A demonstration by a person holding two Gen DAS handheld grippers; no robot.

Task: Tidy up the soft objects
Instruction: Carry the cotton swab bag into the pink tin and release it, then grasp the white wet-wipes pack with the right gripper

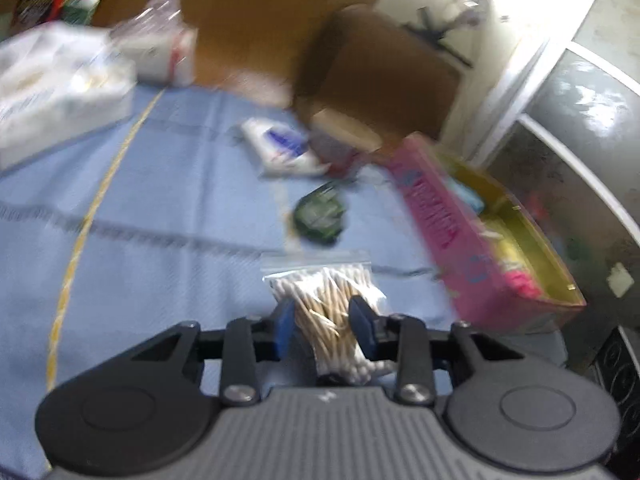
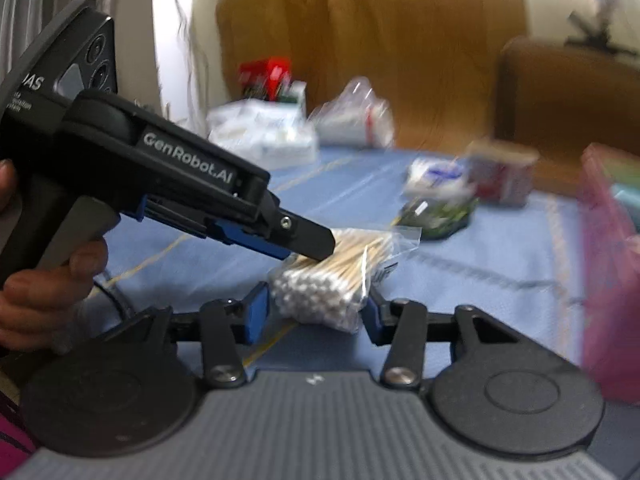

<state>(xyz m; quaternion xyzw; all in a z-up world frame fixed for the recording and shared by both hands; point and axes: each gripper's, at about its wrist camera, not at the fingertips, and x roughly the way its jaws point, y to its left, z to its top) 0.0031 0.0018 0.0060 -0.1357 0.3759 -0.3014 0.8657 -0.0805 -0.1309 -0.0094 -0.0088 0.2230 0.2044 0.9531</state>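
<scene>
Holding the bag of cotton swabs with my left tool, I have its two blue fingers pressed against the wooden sticks from both sides, so this tool is pinching the bag. In the right wrist view the same left tool comes in from the left side, its dark tip on the sticks, and my left hand is around its handle.

My right tool is spread. The white cotton end of the bag sits between its two fingers, and I see a gap between the left blue pad and the bag; on the right side I cannot tell if the finger touches it.

The bag is above the blue cloth that covers the counter. Near it on the cloth lies a dark green packet, and farther a white packet with blue print. To the right stands a pink box, open, with yellow inside. At the far left a white pack and a clear bag rest on the cloth. Both views are blurred.
</scene>
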